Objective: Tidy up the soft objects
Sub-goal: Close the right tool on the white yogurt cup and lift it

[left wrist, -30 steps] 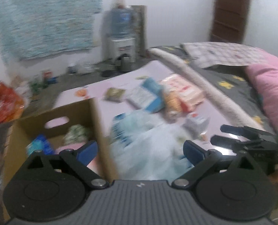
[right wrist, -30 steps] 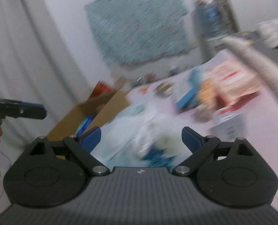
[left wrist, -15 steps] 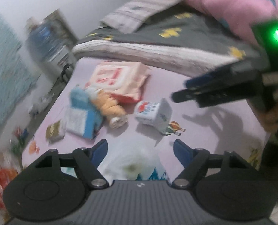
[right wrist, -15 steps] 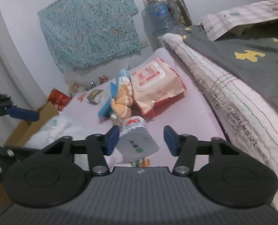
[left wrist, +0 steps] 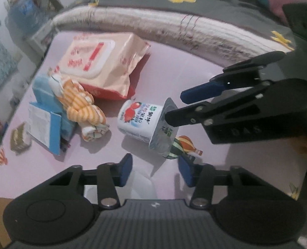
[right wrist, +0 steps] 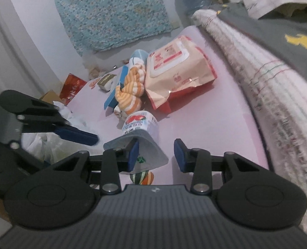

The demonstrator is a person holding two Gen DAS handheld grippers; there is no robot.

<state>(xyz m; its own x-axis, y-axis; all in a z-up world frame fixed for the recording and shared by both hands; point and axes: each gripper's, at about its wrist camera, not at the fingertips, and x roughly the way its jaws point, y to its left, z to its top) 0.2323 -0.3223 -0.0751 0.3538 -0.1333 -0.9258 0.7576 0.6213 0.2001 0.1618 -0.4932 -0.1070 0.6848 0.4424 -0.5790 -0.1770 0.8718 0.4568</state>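
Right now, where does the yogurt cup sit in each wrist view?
Left wrist: yogurt cup lies on its side at centre, right gripper at its lid end.
Right wrist: cup low centre, lid end between the open fingers.
Shared landmark: wipes pack beyond it.

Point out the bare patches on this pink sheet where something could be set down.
Bare pink sheet lies between the wet-wipes pack and the rolled blanket, running down past the yogurt cup. A smaller bare strip sits near the left gripper. It is crowded at the blue box and striped orange cloth, which touch.
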